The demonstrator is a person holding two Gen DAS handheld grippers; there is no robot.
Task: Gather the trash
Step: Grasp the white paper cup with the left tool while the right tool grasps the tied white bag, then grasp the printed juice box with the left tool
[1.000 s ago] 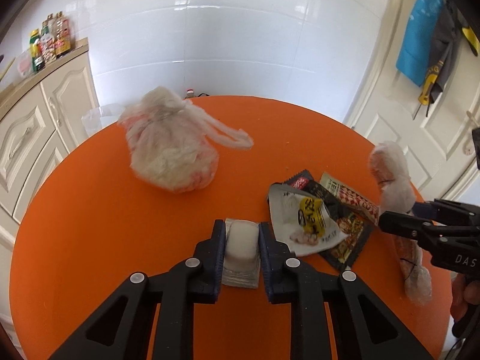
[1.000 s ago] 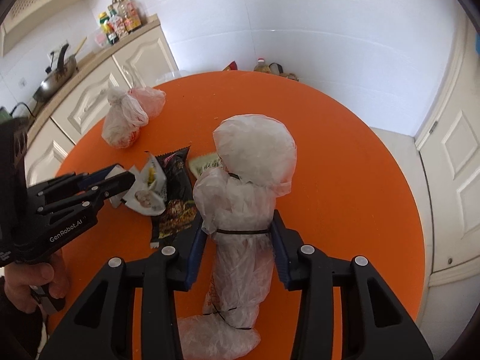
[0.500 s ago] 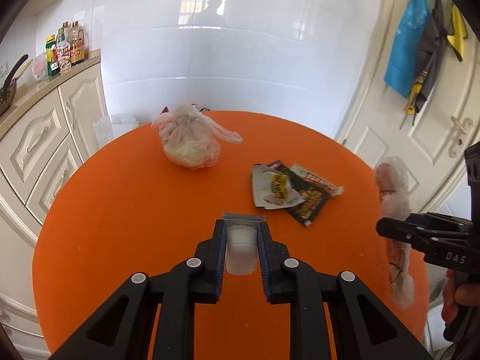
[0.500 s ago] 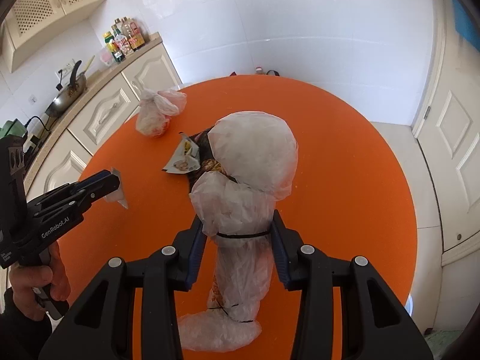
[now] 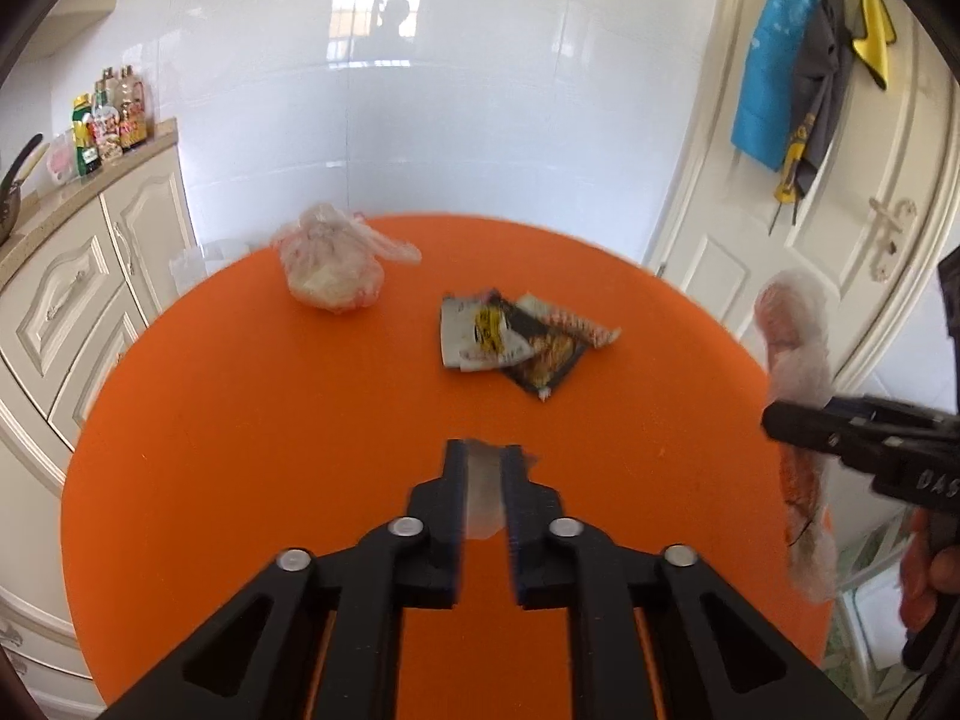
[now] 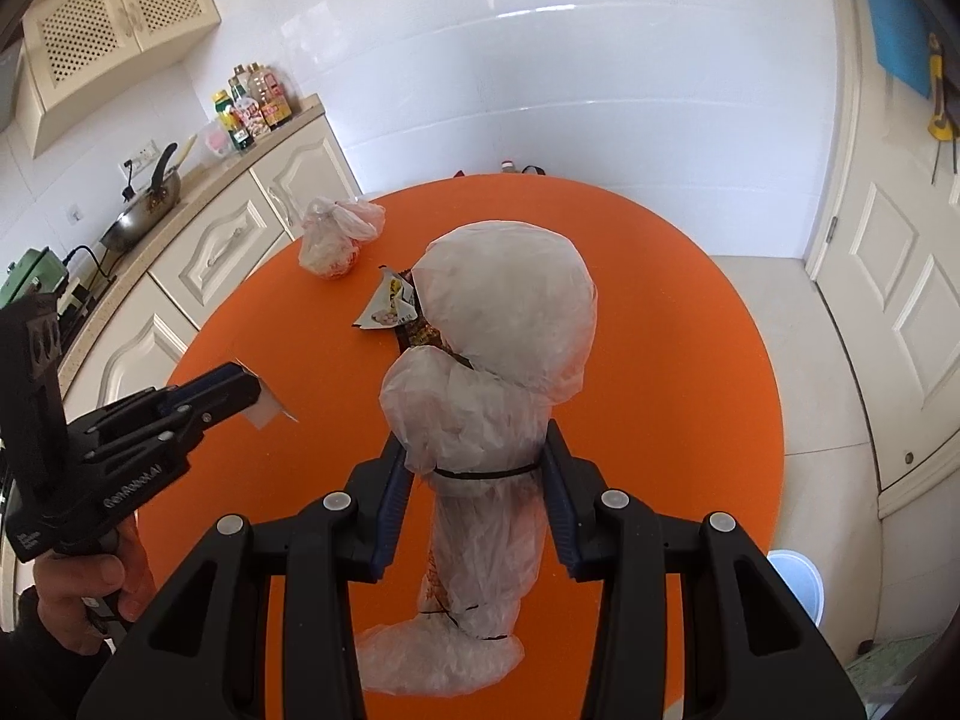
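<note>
My left gripper [image 5: 483, 468] is shut on a small clear plastic packet [image 5: 483, 495] and holds it above the round orange table [image 5: 240, 420]; the packet also shows in the right wrist view [image 6: 267, 411]. My right gripper [image 6: 477, 462] is shut on a long white plastic bag bundle [image 6: 498, 360] tied with black bands, lifted off the table; it also shows in the left wrist view [image 5: 795, 348]. A knotted white bag [image 5: 333, 270] and several snack wrappers [image 5: 516, 345] lie on the table further away.
Cream kitchen cabinets [image 5: 66, 300] with sauce bottles [image 5: 108, 120] stand to the left. A white door [image 5: 840, 210] with hanging cloths is at the right. A pan [image 6: 141, 210] sits on the counter. A light blue bucket [image 6: 795, 585] stands on the floor.
Both grippers have risen and pulled back from the table with their loads. The bag and wrappers now look smaller and farther away.
</note>
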